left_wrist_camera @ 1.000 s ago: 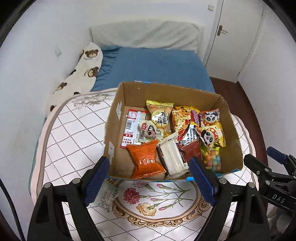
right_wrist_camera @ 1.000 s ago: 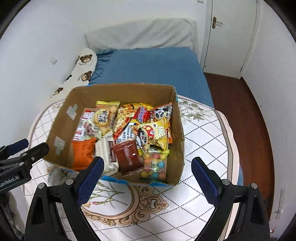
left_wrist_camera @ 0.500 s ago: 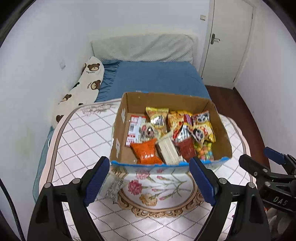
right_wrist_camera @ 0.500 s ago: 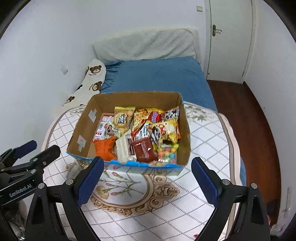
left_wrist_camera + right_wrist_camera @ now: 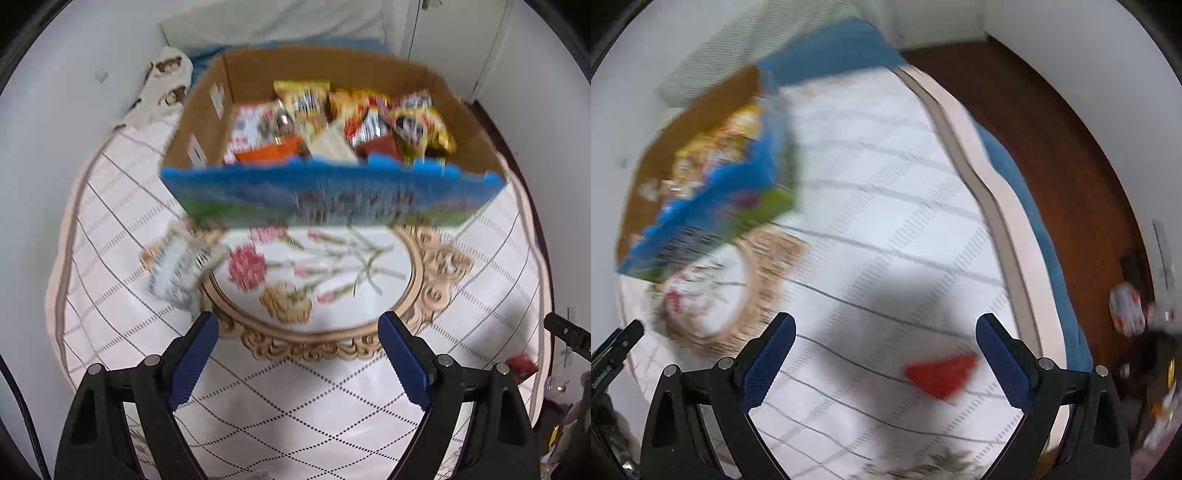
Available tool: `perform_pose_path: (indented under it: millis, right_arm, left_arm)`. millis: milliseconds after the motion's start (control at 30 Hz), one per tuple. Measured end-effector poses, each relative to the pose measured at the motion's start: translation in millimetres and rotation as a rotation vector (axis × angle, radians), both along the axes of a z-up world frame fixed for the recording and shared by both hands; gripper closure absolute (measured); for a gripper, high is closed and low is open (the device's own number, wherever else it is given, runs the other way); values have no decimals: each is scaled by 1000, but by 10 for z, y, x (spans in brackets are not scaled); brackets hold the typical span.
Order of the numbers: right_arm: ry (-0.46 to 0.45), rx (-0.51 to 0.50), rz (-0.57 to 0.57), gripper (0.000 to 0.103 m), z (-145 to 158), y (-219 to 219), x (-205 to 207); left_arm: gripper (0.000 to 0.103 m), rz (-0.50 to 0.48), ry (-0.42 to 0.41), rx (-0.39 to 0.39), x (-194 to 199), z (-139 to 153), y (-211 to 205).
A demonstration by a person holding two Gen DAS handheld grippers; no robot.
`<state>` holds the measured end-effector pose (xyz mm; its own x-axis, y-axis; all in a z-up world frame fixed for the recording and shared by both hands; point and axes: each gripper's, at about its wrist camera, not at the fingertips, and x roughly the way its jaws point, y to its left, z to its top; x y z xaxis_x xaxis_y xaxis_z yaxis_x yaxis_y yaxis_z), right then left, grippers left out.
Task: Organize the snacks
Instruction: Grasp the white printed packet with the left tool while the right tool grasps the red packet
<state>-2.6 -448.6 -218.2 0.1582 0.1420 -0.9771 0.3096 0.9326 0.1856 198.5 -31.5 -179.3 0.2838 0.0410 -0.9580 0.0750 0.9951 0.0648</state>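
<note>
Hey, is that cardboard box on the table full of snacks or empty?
Full. The cardboard box is open-topped and snack packets crowd its floor. One silvery packet lies outside on the tablecloth.

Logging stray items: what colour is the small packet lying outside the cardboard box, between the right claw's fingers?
Red; the small flat packet shows best in the right wrist view.

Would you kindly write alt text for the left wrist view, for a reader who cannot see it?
A cardboard box packed with snack packets sits on a floral tablecloth, seen blurred from above. A loose silvery packet lies on the cloth by the box's near left corner. The left claw is open and empty in the foreground.
</note>
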Motion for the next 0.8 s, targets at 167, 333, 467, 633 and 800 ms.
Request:
perform_pose_path:
  millis: [167,333,467,633,800]
  right_arm:
    - [118,57,-59,3,-479,-148,-220]
    - [157,45,-33,9,-749,9,-343]
    - [136,-8,44,39,-802,267,-409]
    - [94,0,175,41,-726,704,-382]
    - [48,66,265,41,-632,1173,-139]
  left_arm:
    - [15,-13,65,12,-76,-242,-35]
    - [15,-11,103,13,-119,-368,2]
    - [15,21,115,10,-110,-395,155]
    - [15,97,104,33,-10,-390,540]
    - [15,300,162,-67,239,-472,1139]
